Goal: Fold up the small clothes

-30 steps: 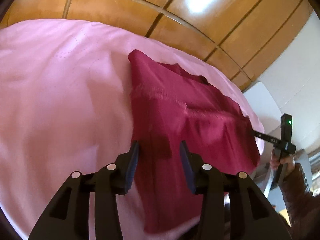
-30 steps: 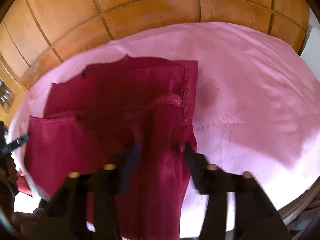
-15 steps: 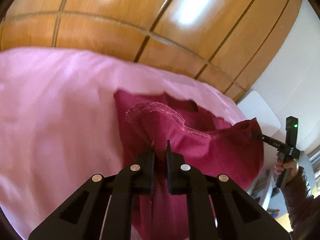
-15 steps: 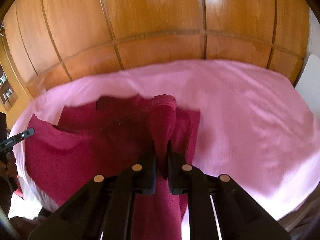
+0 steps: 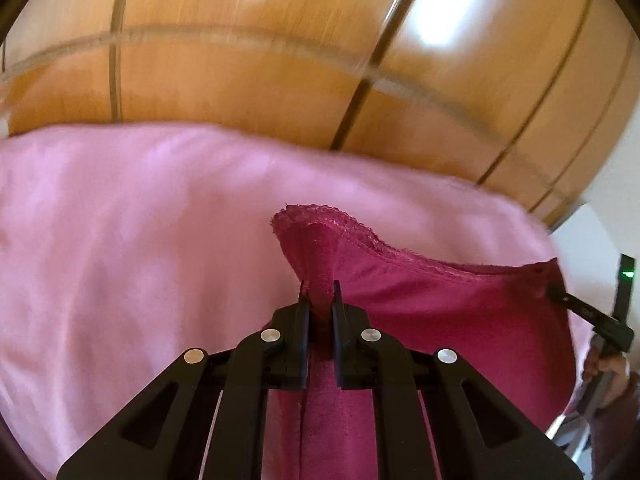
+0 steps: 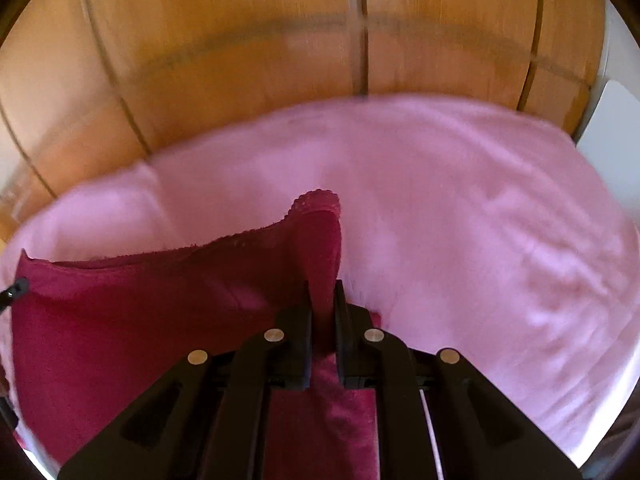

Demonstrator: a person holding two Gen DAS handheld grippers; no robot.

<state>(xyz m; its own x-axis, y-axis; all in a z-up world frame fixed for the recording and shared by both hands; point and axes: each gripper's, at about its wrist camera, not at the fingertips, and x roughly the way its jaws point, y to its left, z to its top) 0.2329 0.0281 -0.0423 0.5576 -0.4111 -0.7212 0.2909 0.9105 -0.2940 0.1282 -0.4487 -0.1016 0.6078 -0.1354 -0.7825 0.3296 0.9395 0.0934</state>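
Here, the left gripper (image 5: 318,292) and the right gripper (image 6: 323,292) each stand clamped on a lace-trimmed corner of the crimson garment (image 5: 440,304). The garment hangs stretched between them above the pink bedsheet (image 5: 140,240), in front of the wooden wardrobe doors (image 6: 280,40).

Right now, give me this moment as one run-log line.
left gripper: shut on maroon garment hem | right gripper: shut on other hem corner | garment: lifted, stretched between them above pink sheet
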